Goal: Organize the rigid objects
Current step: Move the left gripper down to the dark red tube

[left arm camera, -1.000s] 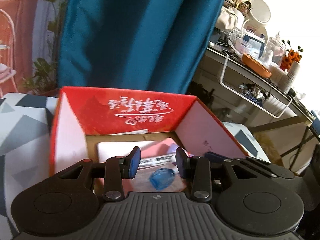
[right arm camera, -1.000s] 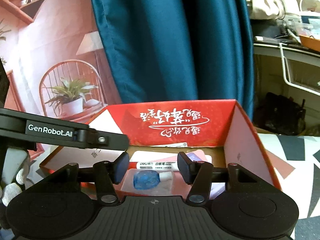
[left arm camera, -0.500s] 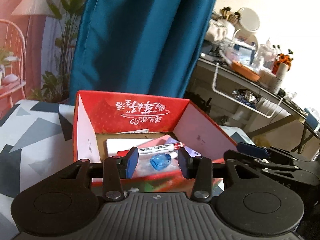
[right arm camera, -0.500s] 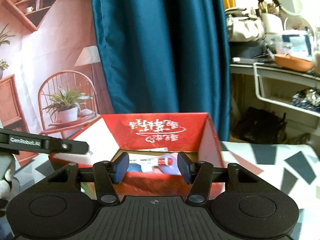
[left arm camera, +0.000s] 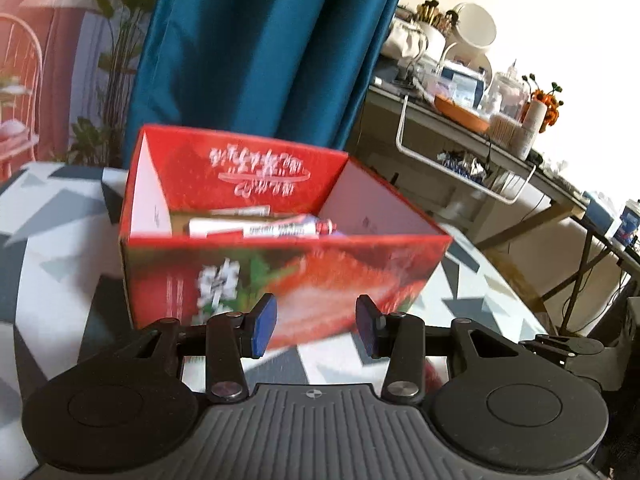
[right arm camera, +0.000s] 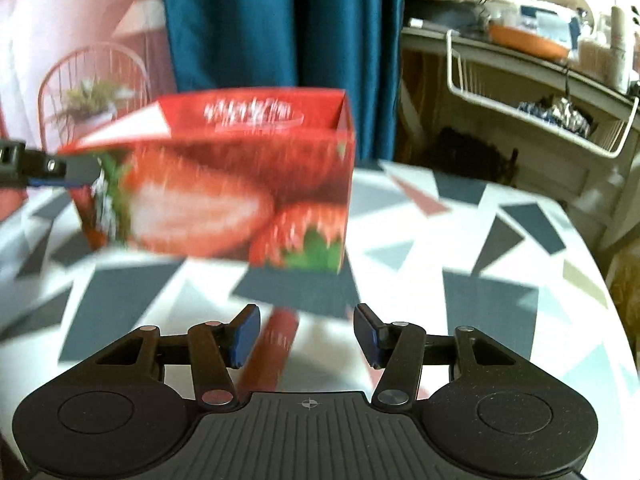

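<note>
A red strawberry-print cardboard box [left arm camera: 280, 276] stands open on the patterned table; it also shows in the right wrist view [right arm camera: 224, 196]. Inside lie a white marker with a red cap [left arm camera: 276, 227] and flat cards. My left gripper [left arm camera: 316, 328] is open and empty, just in front of the box's near wall. My right gripper [right arm camera: 306, 336] is open and empty, further back over the table. A blurred red cylindrical object [right arm camera: 276, 344] lies on the table just beyond its left finger. The left gripper's tip [right arm camera: 32, 164] shows at the far left.
The table [right arm camera: 460, 240] has a white cloth with grey and red triangles. A blue curtain [left arm camera: 260, 48] hangs behind the box. A cluttered desk with a white wire basket [left arm camera: 460, 160] stands to the right. The right gripper's body [left arm camera: 568, 348] sits at the left view's right edge.
Both grippers have pulled back and down from above the box; its front wall now fills the view. The blue item inside is out of sight. The jaws stay open.
</note>
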A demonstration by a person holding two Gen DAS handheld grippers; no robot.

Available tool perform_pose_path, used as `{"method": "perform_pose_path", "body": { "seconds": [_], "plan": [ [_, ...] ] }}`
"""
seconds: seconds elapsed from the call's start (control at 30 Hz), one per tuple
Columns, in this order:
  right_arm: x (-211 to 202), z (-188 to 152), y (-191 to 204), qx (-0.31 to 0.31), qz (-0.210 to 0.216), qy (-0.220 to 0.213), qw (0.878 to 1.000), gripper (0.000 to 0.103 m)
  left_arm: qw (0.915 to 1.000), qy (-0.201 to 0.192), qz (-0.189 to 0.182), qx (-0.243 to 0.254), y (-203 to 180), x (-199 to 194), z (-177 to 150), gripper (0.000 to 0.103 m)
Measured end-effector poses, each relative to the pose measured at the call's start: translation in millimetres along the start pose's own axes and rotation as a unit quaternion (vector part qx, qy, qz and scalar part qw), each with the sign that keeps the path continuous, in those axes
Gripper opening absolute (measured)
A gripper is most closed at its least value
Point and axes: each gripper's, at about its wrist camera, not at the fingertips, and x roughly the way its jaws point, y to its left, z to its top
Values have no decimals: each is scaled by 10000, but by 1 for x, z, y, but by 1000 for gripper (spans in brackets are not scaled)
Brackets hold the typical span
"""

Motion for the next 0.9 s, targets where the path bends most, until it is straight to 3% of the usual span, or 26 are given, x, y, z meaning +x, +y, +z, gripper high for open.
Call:
{"method": "perform_pose_path", "body": {
  "seconds": [0.23, 0.4, 0.53, 0.67, 0.9],
  "plan": [
    [-7, -15, 16, -355, -3, 191, 9992, 49, 9998, 157, 18, -153, 11, -4, -21, 46],
    [-11, -12, 9, -566, -362, 228, 9975, 47, 9997, 173, 11, -171, 13, -8, -25, 46],
    [-2, -21, 7, -760, -465, 599, 9942, 47, 9997, 200, -35, -164, 11, -9, -30, 46],
    [7, -29, 17, -888, -276, 745, 9929, 49, 9993, 285, -40, -233, 14, -7, -36, 46],
    [30, -14, 41, -1363, 63, 614, 9887, 57, 9987, 351, 36, -374, 21, -3, -40, 46]
  ]
}}
